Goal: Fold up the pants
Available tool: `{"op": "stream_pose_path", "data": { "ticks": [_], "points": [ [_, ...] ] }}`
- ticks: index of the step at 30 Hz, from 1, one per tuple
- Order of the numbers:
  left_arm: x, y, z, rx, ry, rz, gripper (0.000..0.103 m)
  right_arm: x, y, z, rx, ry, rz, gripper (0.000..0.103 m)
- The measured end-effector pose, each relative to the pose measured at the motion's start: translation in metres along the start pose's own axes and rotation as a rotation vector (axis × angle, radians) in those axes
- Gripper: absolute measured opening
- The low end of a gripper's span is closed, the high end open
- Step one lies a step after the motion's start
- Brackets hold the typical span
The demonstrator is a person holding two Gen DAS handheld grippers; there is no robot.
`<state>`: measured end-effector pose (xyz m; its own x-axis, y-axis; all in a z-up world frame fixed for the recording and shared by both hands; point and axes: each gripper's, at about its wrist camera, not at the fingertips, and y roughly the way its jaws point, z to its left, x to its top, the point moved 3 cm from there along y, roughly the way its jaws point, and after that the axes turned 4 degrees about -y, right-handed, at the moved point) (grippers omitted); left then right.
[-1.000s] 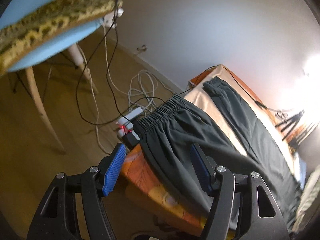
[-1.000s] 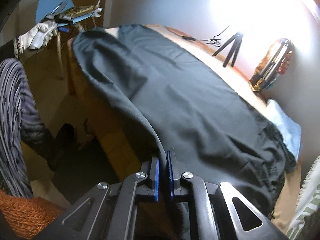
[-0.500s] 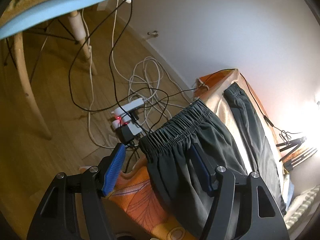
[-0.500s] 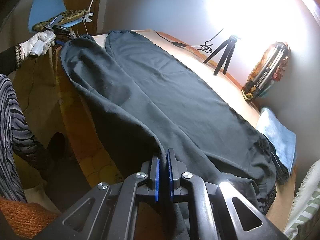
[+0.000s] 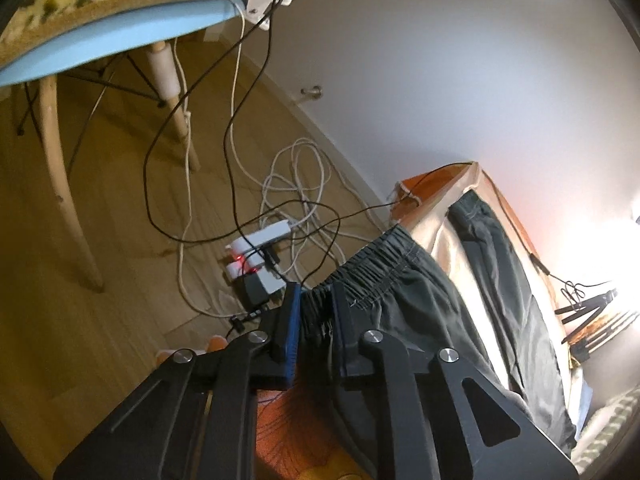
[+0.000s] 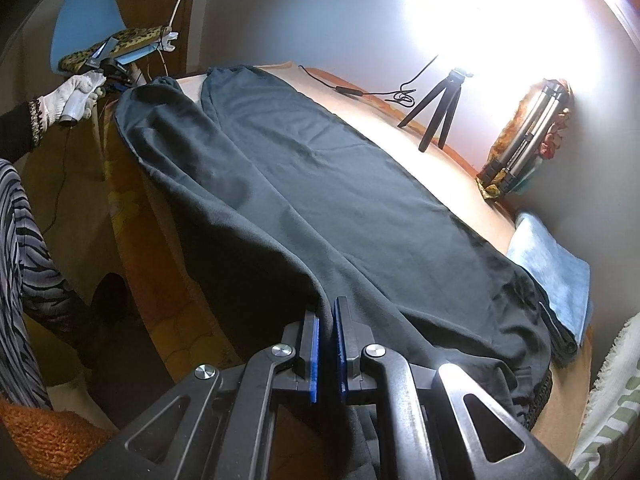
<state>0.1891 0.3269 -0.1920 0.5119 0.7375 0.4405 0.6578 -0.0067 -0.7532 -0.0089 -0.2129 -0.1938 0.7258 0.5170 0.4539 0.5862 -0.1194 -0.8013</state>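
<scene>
Left gripper [image 5: 314,312]: closing, gathered elastic waistband [image 5: 372,266] of dark pants [image 6: 320,184] between blue pads. Right gripper [image 6: 326,344]: clamped on fabric at opposite end, probably a leg hem. Pants: spread lengthwise across orange-covered table [image 6: 452,176], near edge draped over side. Beyond: tripod [image 6: 438,114], folded blue towel [image 6: 548,264], power strip [image 5: 260,246] on floor.

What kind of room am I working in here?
Probably a room in a home, not a workshop: wooden floor, a blue chair with a cushion, a power strip amid loose cables, and pants spread on a cloth-covered table.
</scene>
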Motion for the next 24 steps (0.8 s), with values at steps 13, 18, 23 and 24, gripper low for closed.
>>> {"op": "stream_pose_path", "data": {
  "ticks": [13, 18, 23, 24],
  "points": [
    [0.001, 0.003, 0.018, -0.100, -0.128, 0.051, 0.034, 0.000, 0.003, -0.002, 0.004, 0.013, 0.000, 0.005],
    [-0.003, 0.009, 0.021, -0.073, -0.123, 0.078, 0.051, 0.001, 0.003, -0.003, 0.000, 0.016, -0.002, 0.005],
    [-0.003, 0.013, 0.023, -0.083, -0.134, 0.080, 0.051, 0.001, 0.001, -0.002, -0.006, 0.010, -0.001, 0.005],
    [-0.003, 0.013, 0.023, -0.087, -0.134, 0.076, 0.051, 0.001, 0.000, -0.002, -0.008, 0.010, -0.002, 0.005]
  ]
}}
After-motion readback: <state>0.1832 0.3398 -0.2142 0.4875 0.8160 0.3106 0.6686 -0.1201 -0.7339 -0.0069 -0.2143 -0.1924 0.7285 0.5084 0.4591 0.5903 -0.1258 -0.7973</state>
